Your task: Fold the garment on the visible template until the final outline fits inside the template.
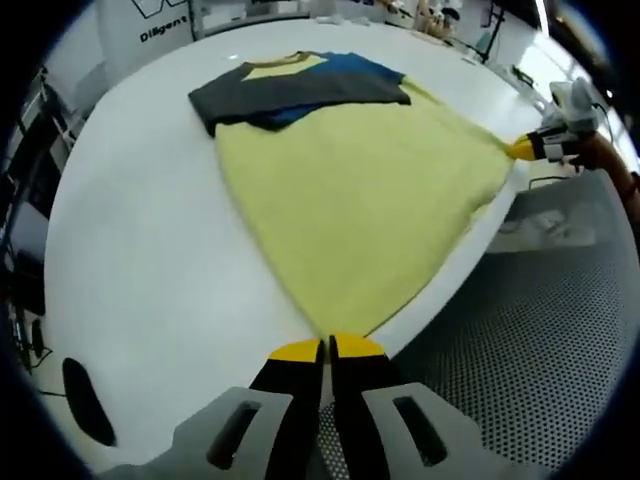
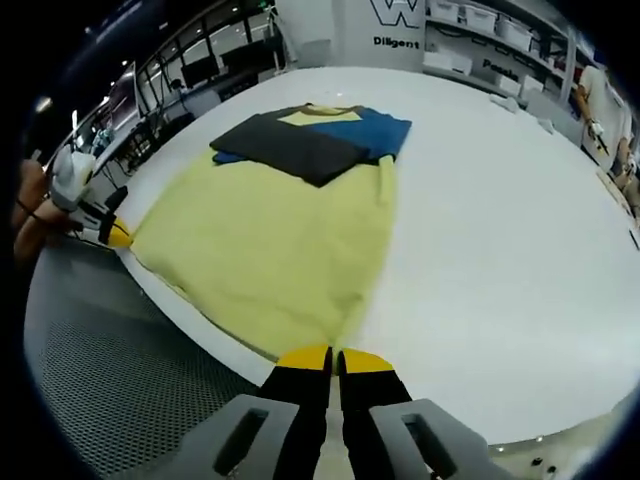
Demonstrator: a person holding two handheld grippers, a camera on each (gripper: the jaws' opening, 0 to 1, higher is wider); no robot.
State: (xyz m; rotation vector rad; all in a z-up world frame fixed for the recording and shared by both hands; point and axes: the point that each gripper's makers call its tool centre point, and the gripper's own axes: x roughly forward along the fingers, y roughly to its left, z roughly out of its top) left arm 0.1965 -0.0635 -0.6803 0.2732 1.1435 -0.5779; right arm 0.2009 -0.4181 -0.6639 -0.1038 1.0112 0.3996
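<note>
Sleeves look already folded across the shirt (image 1: 350, 190) lying flat on the white table (image 1: 150, 250). Left gripper (image 1: 327, 349) and right gripper (image 2: 335, 356) each pinch a hem corner (probably for the lengthwise fold); no template outline is discernible.

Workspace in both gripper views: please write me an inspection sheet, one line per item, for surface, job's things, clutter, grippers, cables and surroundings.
Surface: white table, round-edged; a perforated grey mat lies beyond its near edge.
Job's things: yellow shirt lies flat, dark sleeves folded across the chest; its hem reaches the table edge. No template outline can be made out.
Clutter: nothing seen on the table near the shirt.
Grippers: left gripper shut on one hem corner; right gripper shut on the other corner.
Cables: nothing seen.
Surroundings: shelving and a white banner behind the table; a person stands at the right edge of the right gripper view.
</note>
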